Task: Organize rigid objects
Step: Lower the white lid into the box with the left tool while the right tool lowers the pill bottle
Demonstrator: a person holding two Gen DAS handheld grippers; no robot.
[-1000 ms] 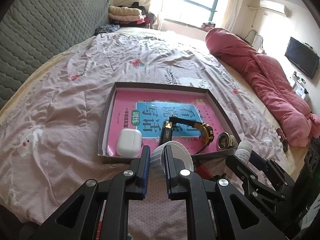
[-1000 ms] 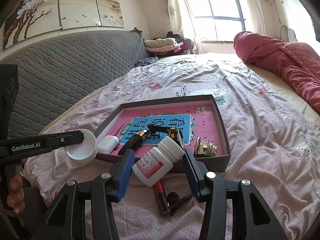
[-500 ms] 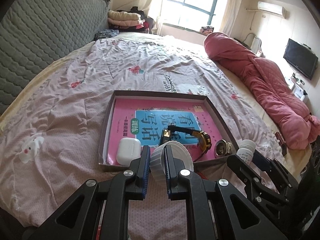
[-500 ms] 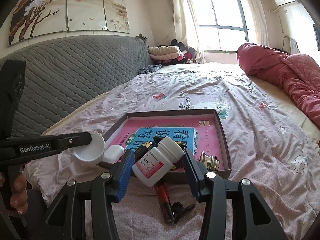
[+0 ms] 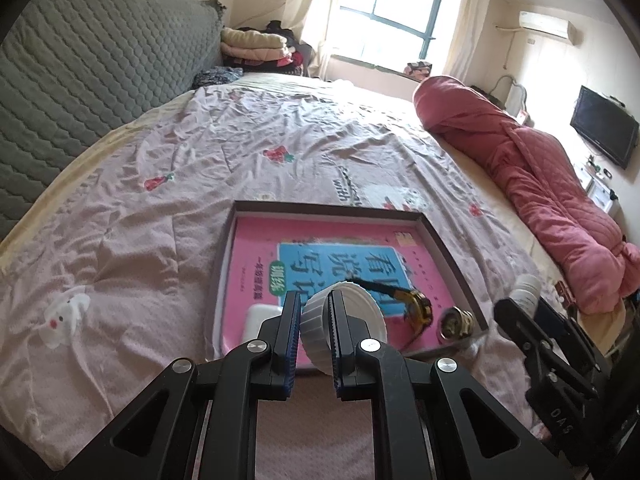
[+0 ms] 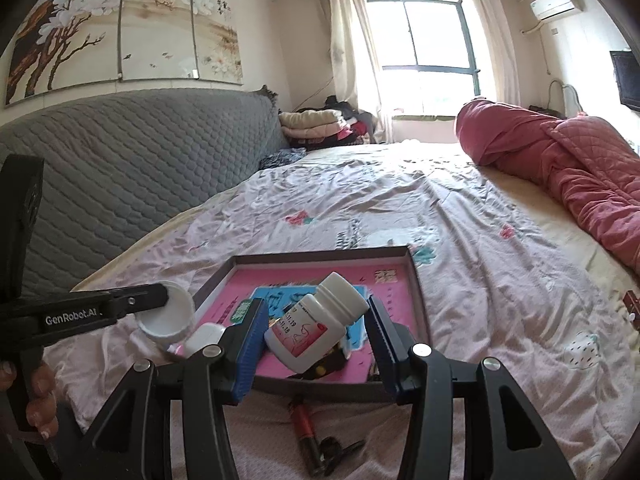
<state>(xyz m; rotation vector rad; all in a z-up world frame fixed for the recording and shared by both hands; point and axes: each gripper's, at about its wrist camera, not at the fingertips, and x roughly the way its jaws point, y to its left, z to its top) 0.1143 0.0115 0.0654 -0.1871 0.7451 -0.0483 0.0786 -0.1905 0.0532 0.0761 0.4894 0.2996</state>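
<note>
My left gripper (image 5: 314, 312) is shut on the rim of a white round lid (image 5: 352, 320), held above the near edge of the shallow box tray (image 5: 444, 248); the lid also shows in the right wrist view (image 6: 166, 316). My right gripper (image 6: 316, 320) is shut on a white pill bottle (image 6: 316, 326) with a red label, tilted, above the tray's (image 6: 320, 254) near side. In the tray lie a pink book (image 5: 320, 240), a white earbud case (image 5: 262, 316), a black and yellow watch (image 5: 412, 300) and a metal fitting (image 5: 456, 322).
A red and black lighter-like object with keys (image 6: 316, 436) lies on the pink bedsheet just in front of the tray. A rolled red quilt (image 5: 532, 184) lies along the right side of the bed. A grey quilted headboard (image 6: 120, 184) stands at the left.
Both grippers have risen and tilted up, each keeping its object; the tray looks lower and farther in both views.
</note>
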